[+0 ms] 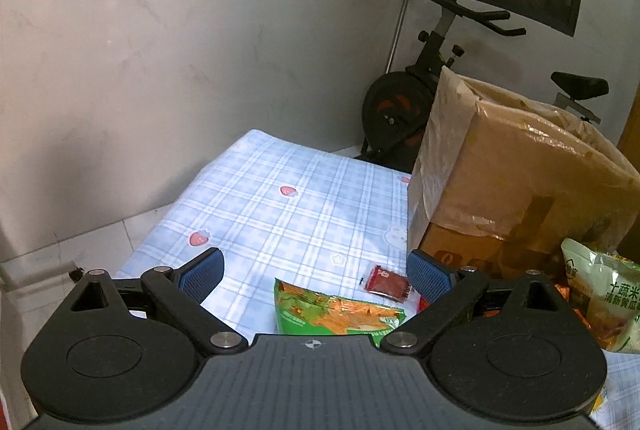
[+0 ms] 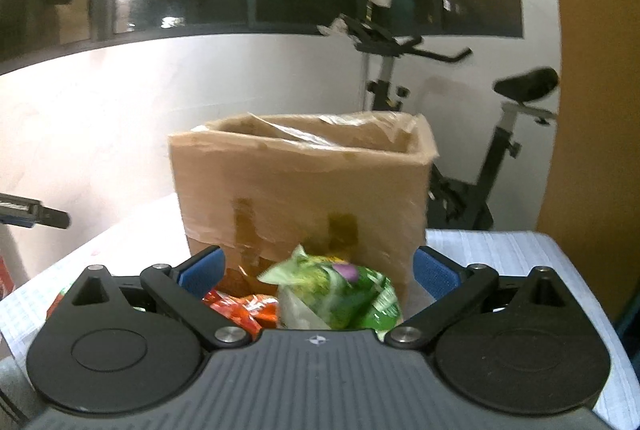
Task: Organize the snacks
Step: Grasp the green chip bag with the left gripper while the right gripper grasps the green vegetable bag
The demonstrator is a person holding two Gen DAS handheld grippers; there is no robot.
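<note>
A table (image 1: 280,198) under a blue plaid cloth carries a tall cardboard box (image 1: 520,166), open at the top and wrapped in clear plastic, with an exercise bike (image 1: 424,82) parked behind it against a pale wall. The left gripper (image 1: 316,278) hangs above the cloth with its blue-padded fingers spread wide and nothing between them; a green and orange snack bag (image 1: 340,312) lies flat on the cloth just below the gap, apart from both pads. A small red packet (image 1: 386,283) lies just beside the right-hand pad, near the foot of the box.

The right gripper (image 2: 318,270) faces the box head-on, its fingers likewise spread wide and empty. Below the gap a green bag (image 2: 340,300) stands crumpled against the box front, with an orange bag (image 2: 244,310) lying to its left; motion blur makes it hard to say whether either pad brushes them, though both look clear.

Only the left view shows the red packet, the strawberry print on the cloth and a pale green bag (image 1: 600,294) at the far right of the box. Only the right view shows the box's open mouth and, at its left edge, the tip of the other gripper.
</note>
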